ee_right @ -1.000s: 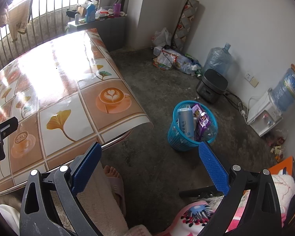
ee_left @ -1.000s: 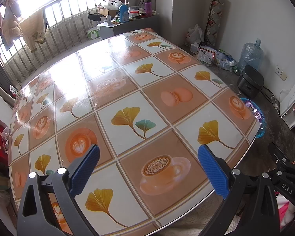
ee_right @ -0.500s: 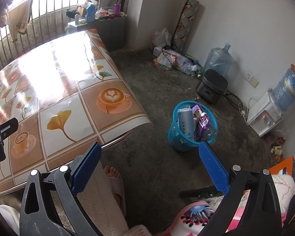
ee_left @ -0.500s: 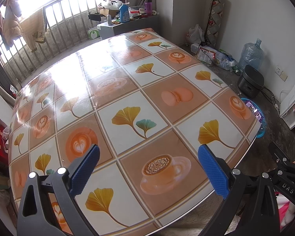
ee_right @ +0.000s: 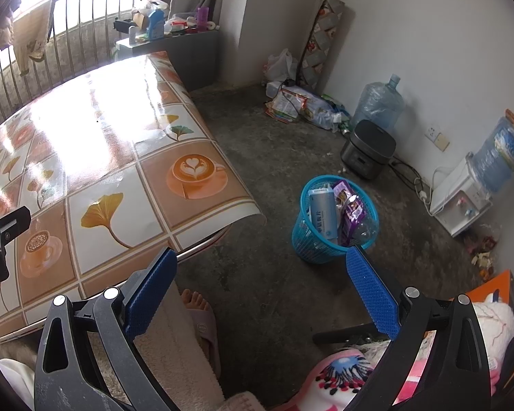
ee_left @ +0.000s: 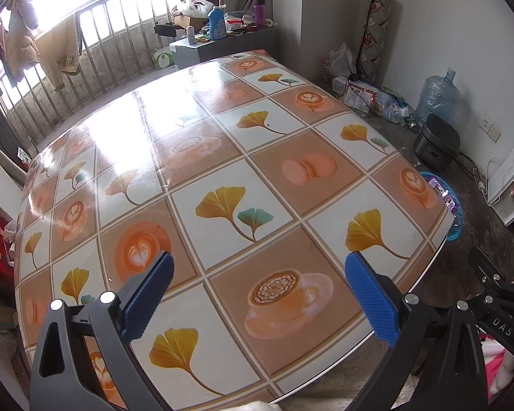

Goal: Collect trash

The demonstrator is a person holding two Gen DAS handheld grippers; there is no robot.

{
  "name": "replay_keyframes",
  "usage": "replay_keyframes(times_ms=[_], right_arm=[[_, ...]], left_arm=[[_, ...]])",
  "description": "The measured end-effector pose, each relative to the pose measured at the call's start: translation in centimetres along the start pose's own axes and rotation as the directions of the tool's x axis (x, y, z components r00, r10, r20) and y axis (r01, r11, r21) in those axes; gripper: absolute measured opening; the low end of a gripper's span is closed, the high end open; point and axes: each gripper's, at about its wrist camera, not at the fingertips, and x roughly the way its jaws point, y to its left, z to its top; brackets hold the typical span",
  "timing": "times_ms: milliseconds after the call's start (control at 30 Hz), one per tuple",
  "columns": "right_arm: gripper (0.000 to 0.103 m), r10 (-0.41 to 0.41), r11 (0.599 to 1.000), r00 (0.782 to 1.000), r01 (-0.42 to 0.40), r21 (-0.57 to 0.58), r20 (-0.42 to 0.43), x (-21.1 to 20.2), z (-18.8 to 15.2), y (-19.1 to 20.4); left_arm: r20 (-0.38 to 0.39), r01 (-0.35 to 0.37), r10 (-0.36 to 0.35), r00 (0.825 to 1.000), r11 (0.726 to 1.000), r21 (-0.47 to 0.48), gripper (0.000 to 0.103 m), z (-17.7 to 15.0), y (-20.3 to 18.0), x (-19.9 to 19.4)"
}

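A blue mesh trash basket [ee_right: 325, 243] stands on the concrete floor right of the table, holding a light blue box [ee_right: 320, 210], a purple wrapper [ee_right: 351, 210] and a clear bottle. Its rim [ee_left: 457, 231] peeks past the table corner in the left wrist view. My left gripper [ee_left: 258, 289] hovers open over the near edge of the patterned table [ee_left: 222, 157], nothing between its blue pads. My right gripper [ee_right: 262, 286] hangs open above the floor, beside the table corner and short of the basket. No loose trash shows on the tabletop.
A dark rice cooker [ee_right: 368, 149], water jugs [ee_right: 377, 104] and a white dispenser [ee_right: 462, 197] line the wall. Bags and wrappers [ee_right: 301, 102] lie in the corner. A person's slippered foot [ee_right: 200, 311] rests under the table edge. A cluttered cabinet [ee_left: 222, 39] stands behind the table.
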Motion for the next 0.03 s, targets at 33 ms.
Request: replay_keyframes(times_ms=[33], right_arm=[[0.095, 0.0, 1.0, 1.0, 0.0, 0.0, 0.0, -0.01, -0.01, -0.02]], left_arm=[[-0.001, 0.0, 0.0, 1.0, 1.0, -0.001, 0.098, -0.03, 0.09, 0.01]])
